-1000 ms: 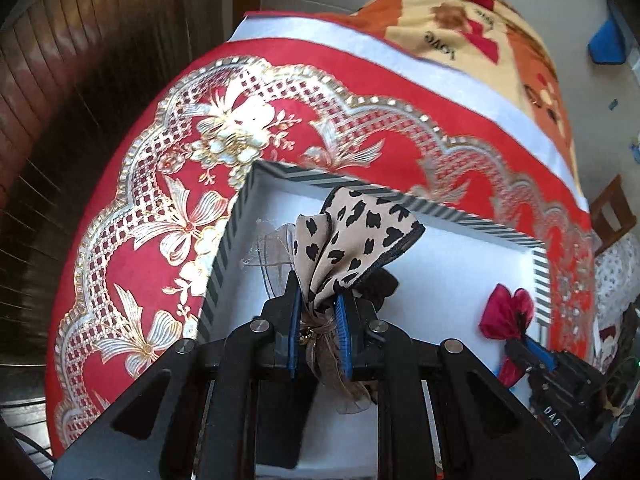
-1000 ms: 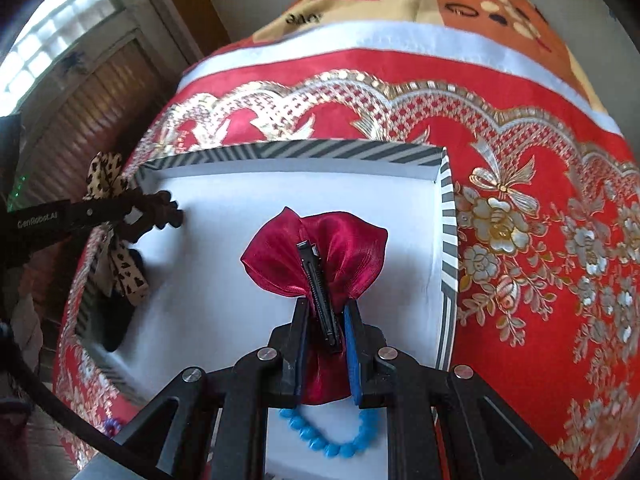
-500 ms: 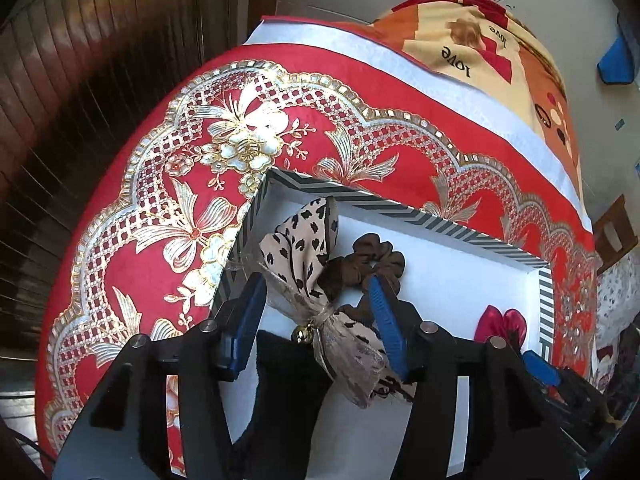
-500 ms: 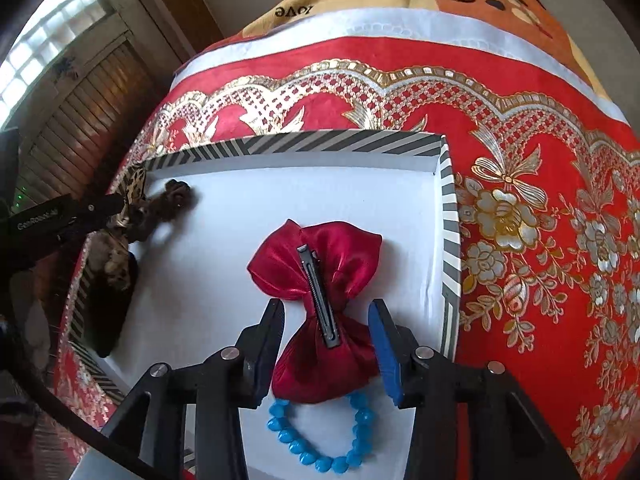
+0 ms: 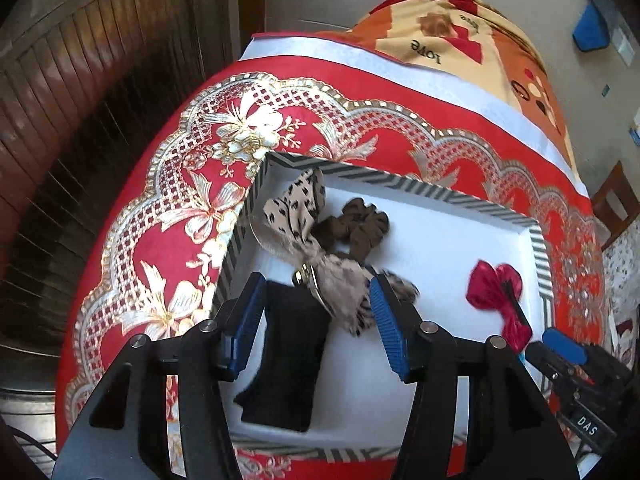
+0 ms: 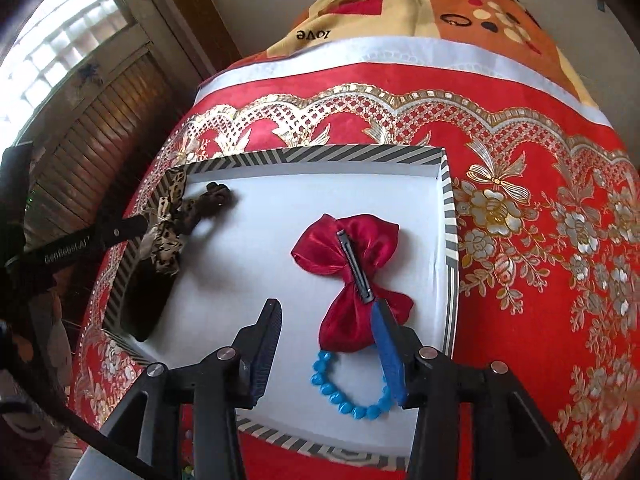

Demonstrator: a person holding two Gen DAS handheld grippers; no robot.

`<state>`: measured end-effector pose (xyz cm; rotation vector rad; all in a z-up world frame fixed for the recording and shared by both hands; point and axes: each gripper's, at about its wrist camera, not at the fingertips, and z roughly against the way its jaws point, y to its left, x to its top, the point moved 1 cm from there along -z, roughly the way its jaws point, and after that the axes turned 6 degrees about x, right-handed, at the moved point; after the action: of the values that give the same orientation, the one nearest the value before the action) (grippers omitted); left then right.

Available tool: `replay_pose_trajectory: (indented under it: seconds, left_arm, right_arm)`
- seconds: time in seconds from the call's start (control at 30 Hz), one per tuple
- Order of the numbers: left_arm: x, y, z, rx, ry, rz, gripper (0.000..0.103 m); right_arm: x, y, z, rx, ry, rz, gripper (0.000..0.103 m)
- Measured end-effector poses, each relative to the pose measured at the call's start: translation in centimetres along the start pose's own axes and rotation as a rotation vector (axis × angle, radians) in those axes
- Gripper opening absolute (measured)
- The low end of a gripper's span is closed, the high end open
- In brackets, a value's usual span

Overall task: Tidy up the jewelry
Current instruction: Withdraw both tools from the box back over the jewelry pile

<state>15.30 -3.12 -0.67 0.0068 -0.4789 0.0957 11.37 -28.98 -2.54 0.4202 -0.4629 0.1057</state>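
Note:
A white tray with a striped rim (image 5: 420, 192) (image 6: 320, 156) lies on the red cloth. In the left wrist view my left gripper (image 5: 318, 304) is open and empty above a leopard-print bow (image 5: 320, 256), which lies in the tray's left part beside a brown scrunchie (image 5: 360, 228) and a black item (image 5: 288, 356). In the right wrist view my right gripper (image 6: 328, 330) is open and empty just behind a red satin bow (image 6: 344, 276) with a black clip, lying over a blue bead bracelet (image 6: 352, 396). The leopard bow also shows in this view (image 6: 166, 232).
The tray sits on a red tablecloth with gold floral trim (image 5: 168, 208) (image 6: 540, 220). A printed blanket (image 6: 400, 8) lies at the far end. Dark wooden shutters (image 5: 80, 120) stand to the left. A wooden chair (image 5: 616, 204) is at the right.
Both grippers opened and let go: the leopard bow now lies in the tray's left part and the red bow lies flat over the bracelet. Both grippers drew back and up.

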Motion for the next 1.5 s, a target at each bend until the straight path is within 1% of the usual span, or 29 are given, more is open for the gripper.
replay_pose_trajectory:
  seconds: [0.3,0.5,0.7,0.9,1.03,1.13,1.3,1.5]
  left_arm:
    - [-3.3,-1.0,4.1,0.003,-0.060,-0.062,0.054]
    - [-6.0,-1.0,6.2,-0.009,-0.077,-0.080,0.054]
    - [-9.3,-0.8,8.0,-0.019,-0.089,-0.111,0.054]
    - [-12.5,0.3,10.1,-0.012,-0.107,-0.129,0.054]
    - [-14.7,1.1,11.3,-0.012,-0.111,-0.141,0.054]
    - [-16.3,1.7,12.1,-0.010,-0.113,-0.152,0.054]
    - [-18.4,2.5,13.3,-0.015,-0.115,-0.166,0.054]
    - [-20.2,2.8,14.0,-0.031,-0.109,-0.178,0.054]
  right_arm:
    - [-1.6,2.0,2.2,-0.017,-0.023,-0.006,0.045]
    - [-3.3,3.5,4.2,-0.026,-0.056,-0.017,0.045]
    - [-6.0,5.1,5.8,-0.041,-0.066,-0.017,0.046]
    - [-9.0,6.5,7.2,-0.041,-0.077,-0.028,0.047]
    - [-11.2,7.6,8.1,-0.041,-0.091,-0.035,0.053]
    - [-12.8,8.3,8.9,-0.042,-0.101,-0.039,0.054]
    - [-15.2,9.3,9.8,-0.050,-0.104,-0.042,0.054]
    - [-17.6,9.7,11.0,-0.064,-0.105,-0.052,0.054]
